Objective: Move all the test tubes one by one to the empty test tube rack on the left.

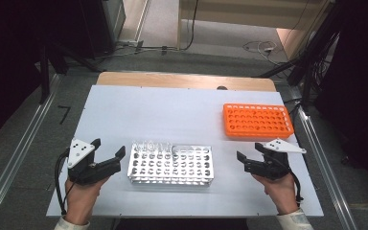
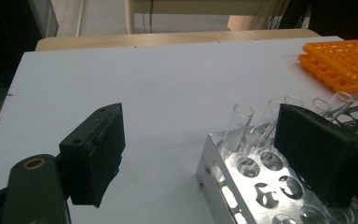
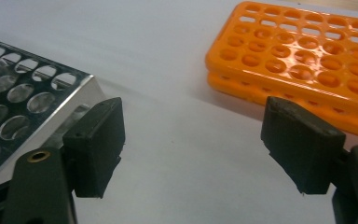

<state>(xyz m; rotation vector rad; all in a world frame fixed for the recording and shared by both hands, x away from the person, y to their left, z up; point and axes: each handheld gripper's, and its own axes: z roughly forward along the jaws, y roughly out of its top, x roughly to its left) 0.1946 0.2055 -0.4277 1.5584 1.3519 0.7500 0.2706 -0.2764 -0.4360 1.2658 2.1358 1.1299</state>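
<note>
**Hovering either side of the tube rack, nothing picked up yet**

Looking down from the high view first: the left gripper (image 1: 109,147) sits just off the left end of the metal rack (image 1: 171,165), jaws spread wide and holding nothing. The clear test tubes (image 1: 149,145) stand in the rack's far row, bunched toward that left end, so the left hand is clearly the closer one. The right gripper (image 1: 249,151) is also spread and empty, parked between the metal rack's right end and the orange rack (image 1: 258,120), which sits well apart at the far right of the white table (image 1: 172,110).

Left gripper view: the tubes (image 2: 240,126) stand upright — maybe tilted a touch — right ahead and a bit to the right of where the jaws point. One jaw already overlaps the metal rack (image 2: 242,186) in the picture, and the orange rack (image 2: 340,60) shows far off at top right.

Right gripper view: the metal rack's corner (image 3: 32,93) is off to one side, the orange rack (image 3: 303,56) to the other, bare table between the open jaws.

My guess — the left one goes for a tube, and since the tubes' long axis is vertical, the jaws need to come in from the side and close across it.
</note>
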